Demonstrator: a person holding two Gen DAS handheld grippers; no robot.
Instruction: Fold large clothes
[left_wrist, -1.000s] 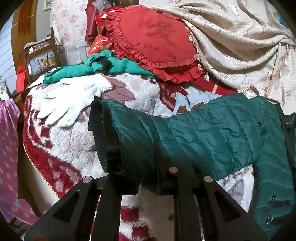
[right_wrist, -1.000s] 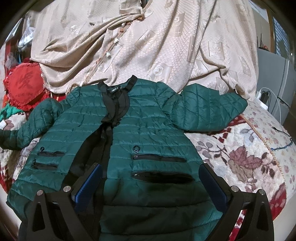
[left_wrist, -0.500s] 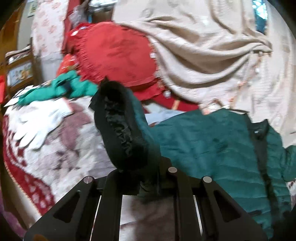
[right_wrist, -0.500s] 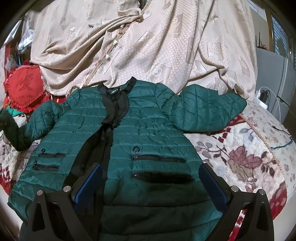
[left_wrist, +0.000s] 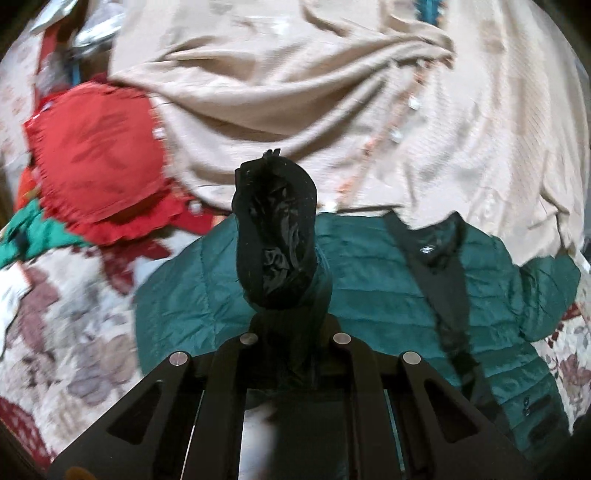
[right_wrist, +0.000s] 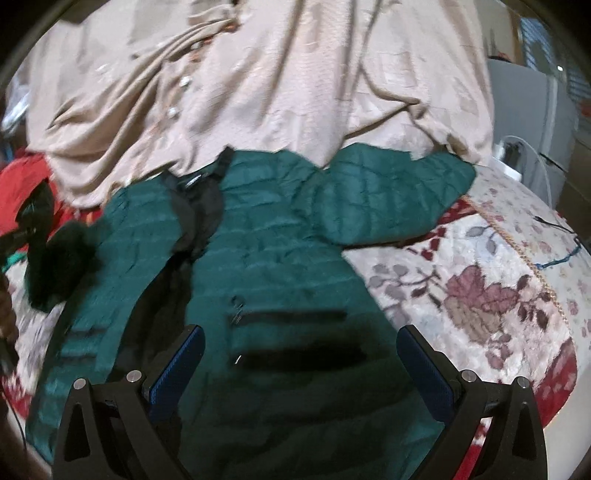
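Beige drape (right_wrist: 280, 88) backs the floral blanket (right_wrist: 491, 280), where the green jacket (right_wrist: 280, 258) lies front-up; neck label illegible. Left gripper (left_wrist: 291, 332) pinches the raised sleeve cuff (left_wrist: 275, 236); right gripper (right_wrist: 301, 365) gapes above the pockets (right_wrist: 295, 336).

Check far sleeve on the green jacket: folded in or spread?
Spread. The far sleeve lies flat, out sideways from the green jacket, not across its front.

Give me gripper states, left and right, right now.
Left gripper: shut on the jacket sleeve, cuff raised above the green jacket.
Right gripper: open, holding nothing, over the jacket front.
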